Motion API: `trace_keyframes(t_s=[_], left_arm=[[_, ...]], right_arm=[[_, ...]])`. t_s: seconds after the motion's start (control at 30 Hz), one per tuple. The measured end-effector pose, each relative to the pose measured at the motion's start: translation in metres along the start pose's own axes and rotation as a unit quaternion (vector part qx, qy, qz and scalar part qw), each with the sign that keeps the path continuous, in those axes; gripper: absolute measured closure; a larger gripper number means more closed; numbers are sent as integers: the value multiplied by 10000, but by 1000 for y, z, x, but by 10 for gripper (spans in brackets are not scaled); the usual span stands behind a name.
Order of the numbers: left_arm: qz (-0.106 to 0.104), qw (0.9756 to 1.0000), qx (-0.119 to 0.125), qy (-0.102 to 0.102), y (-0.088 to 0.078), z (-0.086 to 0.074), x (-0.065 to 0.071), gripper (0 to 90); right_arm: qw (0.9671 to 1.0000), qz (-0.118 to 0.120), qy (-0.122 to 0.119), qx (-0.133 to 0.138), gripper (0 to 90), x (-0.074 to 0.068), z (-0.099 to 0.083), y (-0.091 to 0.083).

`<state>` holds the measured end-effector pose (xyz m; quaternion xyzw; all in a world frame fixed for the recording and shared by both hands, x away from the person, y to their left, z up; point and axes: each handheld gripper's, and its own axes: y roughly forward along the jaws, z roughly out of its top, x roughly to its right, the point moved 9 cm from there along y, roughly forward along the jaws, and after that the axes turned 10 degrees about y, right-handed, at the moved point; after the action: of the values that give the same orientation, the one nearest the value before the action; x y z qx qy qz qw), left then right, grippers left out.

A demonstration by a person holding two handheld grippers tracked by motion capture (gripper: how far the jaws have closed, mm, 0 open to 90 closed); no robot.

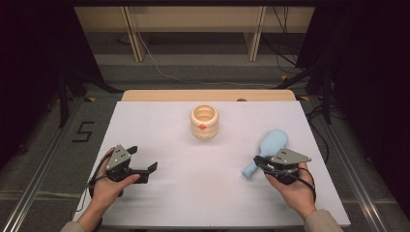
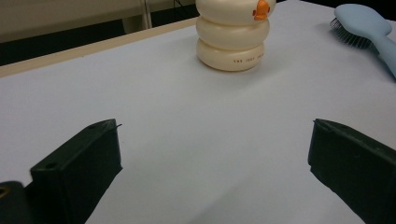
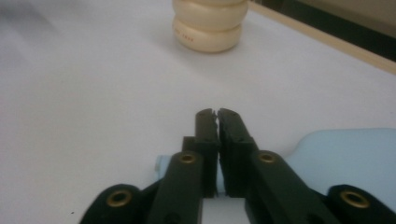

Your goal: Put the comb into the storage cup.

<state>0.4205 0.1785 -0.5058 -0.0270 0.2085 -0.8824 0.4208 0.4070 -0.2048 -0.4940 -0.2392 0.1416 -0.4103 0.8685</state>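
white table (image 1: pixel 193 193), right gripper (image 3: pixel 217 114) clenched on light blue plastic hairbrush (image 1: pixel 268 149) handle to lift it, left gripper (image 1: pixel 143 166) released, waiting near cream ringed holder (image 1: pixel 204 122).

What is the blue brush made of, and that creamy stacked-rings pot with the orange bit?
The blue brush looks like smooth matte plastic: one even pale colour, rounded moulded shape, with fine bristles that show in the left gripper view. The cream pot seems glossy plastic, perhaps glazed ceramic: soft highlights on its bulging rings, small printed letters near the base, and an orange piece on its side.
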Motion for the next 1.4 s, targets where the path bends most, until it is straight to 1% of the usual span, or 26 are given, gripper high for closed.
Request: trace_keyframes(t_s=[0.03,0.07,0.17,0.23,0.27,0.3,0.33,0.37,0.4,0.43,0.47,0.53,0.57,0.6,0.9,1.03,1.1,1.13,1.23,1.4], left_arm=[[0,10000,0,0,0,0,0,22],[-4,10000,-13,25,0,0,0,24],[12,10000,-14,17,1,-1,0,26],[15,10000,-17,21,1,-1,0,30],[23,10000,-27,25,1,-1,0,30],[23,10000,-27,25,1,-1,0,30],[30,10000,-43,34,1,-1,0,31],[30,10000,-43,34,1,-1,0,31],[29,10000,-49,37,1,-2,0,31],[29,10000,-49,37,1,-2,0,32],[27,10000,-50,41,1,-2,0,32],[32,10000,-56,41,1,-2,-1,32],[32,10000,-56,41,1,-2,-1,33],[35,10000,-51,43,1,-2,-1,34],[22,10000,-60,49,2,-2,0,38],[23,10000,-55,41,2,-2,0,38],[29,10000,-58,32,2,-3,0,40],[21,10000,-58,35,2,-3,0,40],[15,10000,-47,34,2,-2,0,41],[6,10000,-57,36,2,-3,0,42]], right_arm=[[10000,0,0,0,877,0,0,0],[9998,45,-71,-163,900,-3,-1,6],[9991,90,-105,-401,900,-5,-1,14],[9988,104,-77,-478,900,-5,0,20],[9983,105,-73,-561,900,-5,0,24],[9983,105,-73,-561,900,-5,0,24],[9978,91,-63,-661,900,-4,0,31],[9978,91,-63,-661,900,-4,0,31],[9966,71,-53,-813,900,-4,0,37],[9966,71,-53,-813,900,-4,0,37],[9955,32,-7,-951,900,-3,-1,43],[9941,-15,28,-1082,900,-1,-2,47],[9941,-15,28,-1082,900,-1,-2,47],[9929,-52,84,-1184,900,-1,-3,50],[9904,-153,141,-1363,900,3,-7,55],[9898,-159,128,-1407,900,5,-9,55],[9893,-154,155,-1443,900,5,-10,55],[9884,-148,194,-1502,900,5,-12,56],[9876,-134,248,-1542,900,5,-14,56],[9864,-150,240,-1622,900,5,-14,54]])
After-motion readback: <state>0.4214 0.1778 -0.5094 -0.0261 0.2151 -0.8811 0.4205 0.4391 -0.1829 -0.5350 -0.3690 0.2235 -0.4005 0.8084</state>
